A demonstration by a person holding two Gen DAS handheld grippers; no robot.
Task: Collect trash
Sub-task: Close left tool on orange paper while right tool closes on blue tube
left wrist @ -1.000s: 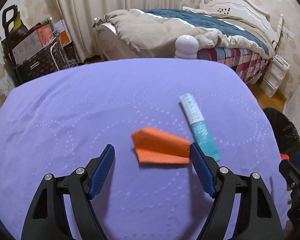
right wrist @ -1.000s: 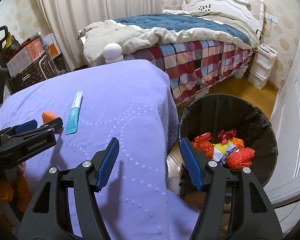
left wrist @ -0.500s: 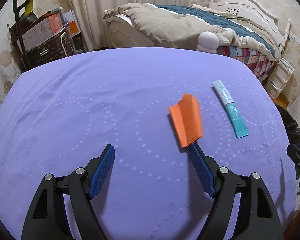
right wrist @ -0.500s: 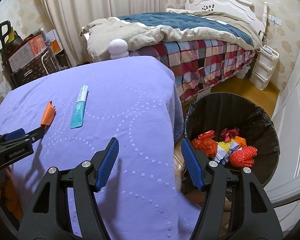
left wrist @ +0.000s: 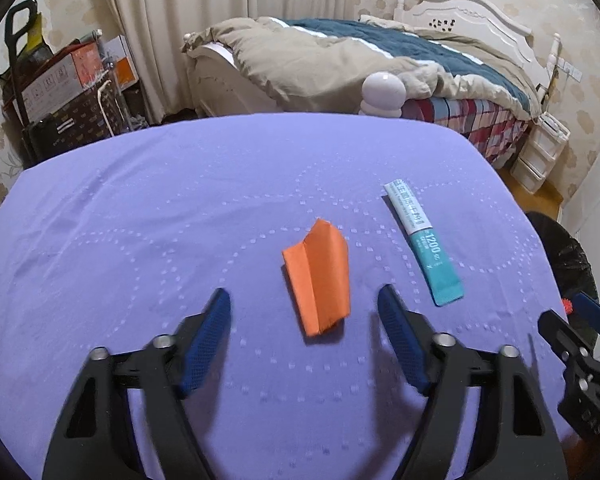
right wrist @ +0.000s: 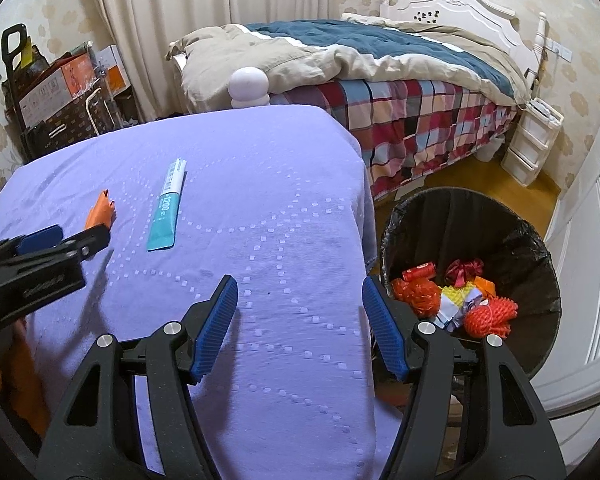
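Your left gripper (left wrist: 304, 312) is closing over the purple tablecloth (left wrist: 140, 220); its jaws straddle the near end of the folded orange paper (left wrist: 318, 276), pads not on it, fingers motion-blurred. Paper lies flat just ahead of the tips. Just right of it, apart: the teal-and-white sachet (left wrist: 422, 242), lengthwise away from you.

Your right gripper (right wrist: 300, 312) hangs half-open over the table's right edge, nothing between the jaws. Its right finger covers part of the black-lined trash bin (right wrist: 540, 248) rim; inside are red and orange bits, a bow, yellow scraps, hard to identify. From this side only an edge of the paper shows behind your left gripper.

Beyond: white round bedpost knob (right wrist: 247, 84), bed.
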